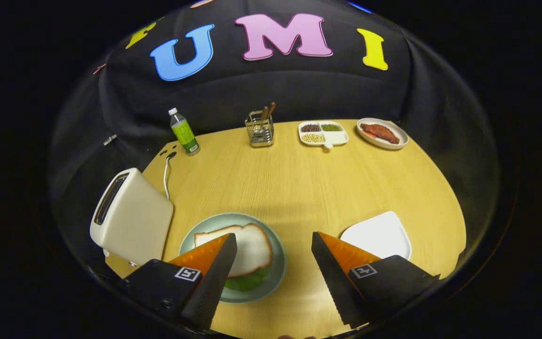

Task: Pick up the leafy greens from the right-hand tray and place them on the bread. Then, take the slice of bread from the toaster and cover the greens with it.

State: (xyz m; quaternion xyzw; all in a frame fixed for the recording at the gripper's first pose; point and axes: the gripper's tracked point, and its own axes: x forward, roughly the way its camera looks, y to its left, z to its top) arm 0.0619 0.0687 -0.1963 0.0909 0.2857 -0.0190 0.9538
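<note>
Gripper view: gripper (274,245) released, fingers wide apart and empty above the table (299,188). Task looks finished — bread slice (252,245) covers the leafy greens (245,281) on the green plate (278,268). White tray (379,233) bare; toaster (130,216) slot apparently empty. Beyond — divided dish (323,133) with beans, plate with meat (382,133).

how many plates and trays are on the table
4. Green plate with bread beside the toaster; empty white tray right of it, beyond the open tongs; divided dish and oval plate at the far edge.
</note>
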